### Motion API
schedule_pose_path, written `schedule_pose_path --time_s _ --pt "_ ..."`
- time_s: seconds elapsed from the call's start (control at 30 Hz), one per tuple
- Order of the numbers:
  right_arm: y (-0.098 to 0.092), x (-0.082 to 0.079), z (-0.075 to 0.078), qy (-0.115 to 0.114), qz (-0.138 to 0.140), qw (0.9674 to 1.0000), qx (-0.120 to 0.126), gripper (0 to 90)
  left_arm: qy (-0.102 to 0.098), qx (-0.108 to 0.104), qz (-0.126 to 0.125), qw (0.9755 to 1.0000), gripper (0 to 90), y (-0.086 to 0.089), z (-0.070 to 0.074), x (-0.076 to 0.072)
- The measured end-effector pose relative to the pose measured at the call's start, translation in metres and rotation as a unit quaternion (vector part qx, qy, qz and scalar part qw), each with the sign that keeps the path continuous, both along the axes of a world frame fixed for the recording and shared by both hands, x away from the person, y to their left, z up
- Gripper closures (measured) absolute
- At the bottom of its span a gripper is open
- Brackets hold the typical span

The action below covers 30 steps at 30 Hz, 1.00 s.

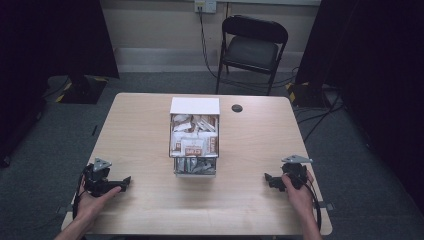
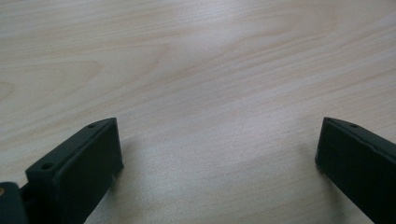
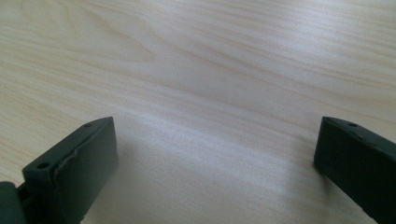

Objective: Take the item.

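A small drawer unit [image 1: 194,106] with a white top stands at the middle of the light wooden table [image 1: 140,130]. Its upper drawer [image 1: 194,136] is pulled out toward me and holds several brown and white packets; a lower drawer [image 1: 195,166] with more packets juts out beneath it. My left gripper [image 1: 127,183] rests near the table's front left, held by a hand, pointing right toward the drawers. In the left gripper view its jaws stand wide apart over bare wood [image 2: 219,154]. My right gripper [image 1: 268,179] rests at the front right, pointing left, its jaws wide apart over bare wood [image 3: 215,154].
A small dark round disc [image 1: 237,108] lies on the table behind and right of the drawer unit. A black folding chair [image 1: 252,47] stands beyond the far edge. Dark panels flank the room, and cables run over the carpet at the right.
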State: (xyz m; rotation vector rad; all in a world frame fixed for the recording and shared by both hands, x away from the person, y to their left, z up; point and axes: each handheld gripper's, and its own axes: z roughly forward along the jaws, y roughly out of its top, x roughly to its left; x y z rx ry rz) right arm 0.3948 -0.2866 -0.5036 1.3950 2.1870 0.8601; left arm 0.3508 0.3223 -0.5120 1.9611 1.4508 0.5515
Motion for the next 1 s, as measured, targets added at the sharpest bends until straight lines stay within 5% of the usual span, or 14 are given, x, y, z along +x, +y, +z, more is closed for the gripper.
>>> schedule_pose_path --time_s 0.37,0.47,0.5,0.57,0.63,1.0 --pt "0.0 0.0 0.0 0.0 0.0 1.0 0.0 0.0 -0.001 0.0 0.011 0.9999 1.2 0.0 0.001 0.001" --pt "0.0 0.0 0.0 0.0 0.0 1.0 0.0 0.0 -0.001 -0.002 0.015 0.9999 7.0 0.002 0.004 0.001" --pt "0.0 0.0 0.0 0.0 0.0 1.0 0.0 0.0 -0.004 -0.004 0.019 0.9998 23.1 0.003 0.006 0.0" --pt "0.0 0.0 0.0 0.0 0.001 1.0 0.0 0.0 0.01 -0.019 0.025 0.9995 15.3 0.007 0.007 0.001" --pt "0.0 0.0 0.0 0.0 0.001 1.0 0.0 0.0 0.0 -0.029 0.029 0.9992 22.2 0.009 0.01 0.0" --pt "0.0 0.0 0.0 0.0 0.001 1.0 0.001 0.0 -0.018 -0.031 0.012 0.9993 24.7 0.006 0.02 0.0"
